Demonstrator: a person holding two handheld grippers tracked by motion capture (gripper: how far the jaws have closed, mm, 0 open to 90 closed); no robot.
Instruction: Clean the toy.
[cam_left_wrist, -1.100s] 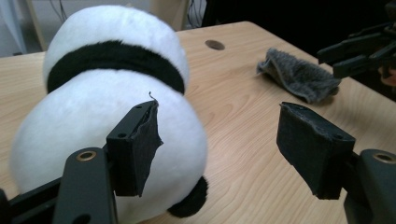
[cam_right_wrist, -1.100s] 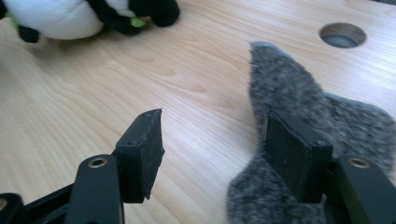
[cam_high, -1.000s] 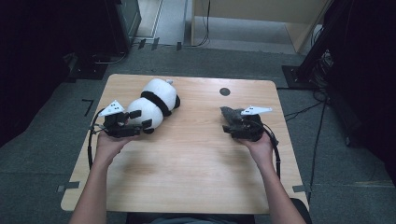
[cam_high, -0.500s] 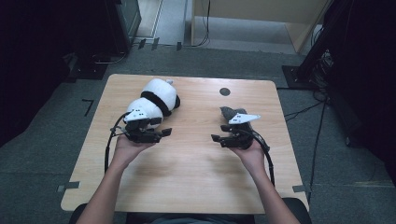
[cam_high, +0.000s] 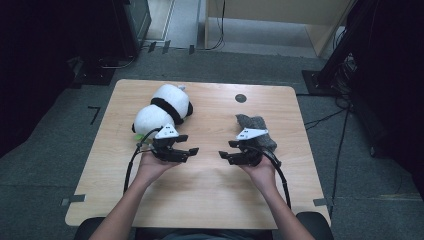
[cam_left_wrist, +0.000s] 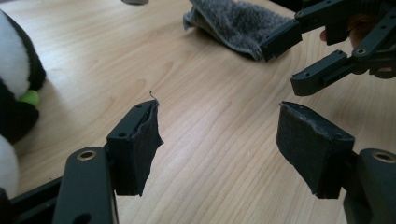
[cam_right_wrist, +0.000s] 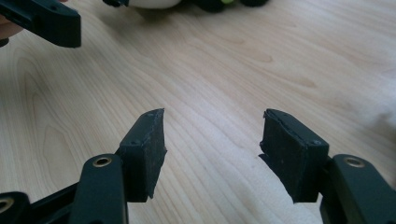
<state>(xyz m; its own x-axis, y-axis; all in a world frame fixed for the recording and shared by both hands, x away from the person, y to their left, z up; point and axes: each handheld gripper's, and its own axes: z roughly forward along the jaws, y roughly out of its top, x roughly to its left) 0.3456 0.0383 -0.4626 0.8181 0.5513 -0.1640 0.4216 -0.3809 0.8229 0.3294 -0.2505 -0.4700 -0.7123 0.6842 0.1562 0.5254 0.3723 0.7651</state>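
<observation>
Dark grey carpet all around, and in the middle a pale wooden table (cam_high: 210, 195) with two soft things on the far half. Going left to right: the panda plush (cam_high: 162, 111) lies on its side at the far left, long axis running diagonally, the bigger white end toward the person and the black-banded end pointing off toward the far edge. Left gripper (cam_high: 189, 149) hovers just in front of the near white end, close beside it, but its jaws stand apart with nothing between them and point sideways toward the table's middle, not at the plush. From the left gripper view the plush sits off at the left edge, so I'd guess that hand needs to swing left and away to get on it. Next is the right gripper (cam_high: 225, 151), jaws also apart and empty, aimed back at the left one, so the two tips nearly face each other over bare wood. Just behind and to the right of it is the grey cloth (cam_high: 256, 128), a folded fuzzy piece lying roughly front to back, its near end tucked under that gripper's body as the high view shows it. So each hand has its own nearest thing: left is nearer the panda, right is nearer the cloth, and neither is touching anything yet
</observation>
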